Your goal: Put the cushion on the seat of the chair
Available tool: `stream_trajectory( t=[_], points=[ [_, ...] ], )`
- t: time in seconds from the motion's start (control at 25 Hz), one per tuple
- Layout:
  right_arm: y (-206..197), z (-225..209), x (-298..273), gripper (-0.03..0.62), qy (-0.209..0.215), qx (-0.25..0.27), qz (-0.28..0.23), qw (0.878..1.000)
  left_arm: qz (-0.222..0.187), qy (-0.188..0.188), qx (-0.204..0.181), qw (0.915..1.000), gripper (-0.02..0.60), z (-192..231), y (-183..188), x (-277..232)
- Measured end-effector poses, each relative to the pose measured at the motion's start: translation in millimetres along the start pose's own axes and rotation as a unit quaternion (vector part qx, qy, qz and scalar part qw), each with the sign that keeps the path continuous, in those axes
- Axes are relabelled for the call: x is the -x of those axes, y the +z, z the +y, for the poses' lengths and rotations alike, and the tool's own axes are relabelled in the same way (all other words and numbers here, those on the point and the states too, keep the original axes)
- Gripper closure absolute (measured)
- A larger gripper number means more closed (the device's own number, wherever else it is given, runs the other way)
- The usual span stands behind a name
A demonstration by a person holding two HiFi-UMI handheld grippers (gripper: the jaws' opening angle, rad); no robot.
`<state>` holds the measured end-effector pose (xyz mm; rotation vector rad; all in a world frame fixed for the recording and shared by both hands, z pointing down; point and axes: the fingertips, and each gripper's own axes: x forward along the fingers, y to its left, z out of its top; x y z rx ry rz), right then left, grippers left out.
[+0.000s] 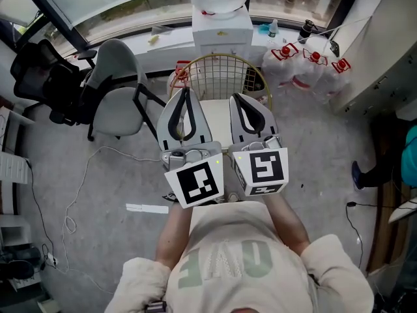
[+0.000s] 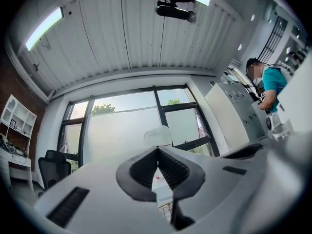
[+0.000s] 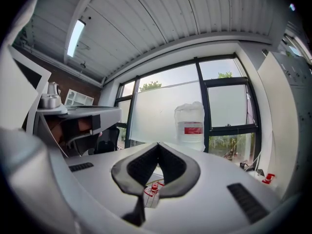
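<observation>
Left hand-held gripper and right hand-held gripper side by side over gold wire chair, each with jaws pressed together, nothing between them. Grippers hid most of seat. Pale surface showed between them – cushion or bare seat, cannot tell. Behind chair: water dispenser. Right of it: water jugs with red caps. At left: grey office chair, black office chair. Cable trailed across floor.
</observation>
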<state>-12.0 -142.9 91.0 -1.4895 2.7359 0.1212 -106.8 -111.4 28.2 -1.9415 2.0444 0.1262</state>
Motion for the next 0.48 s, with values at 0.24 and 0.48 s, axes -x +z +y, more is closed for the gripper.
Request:
stream_trajectory(
  t=[0.24, 0.48],
  points=[
    [3.7, -0.8, 0.5, 0.58, -0.003, 0.001, -0.004, 1.0, -0.002, -0.01, 0.004, 0.9999, 0.568, -1.8, 0.8, -2.4],
    [0.2, 0.7, 1.7, 0.58, -0.002, -0.001, 0.004, 1.0, 0.004, -0.01, 0.019, 0.9998, 0.568, -0.6, -2.3, -3.4]
  ],
)
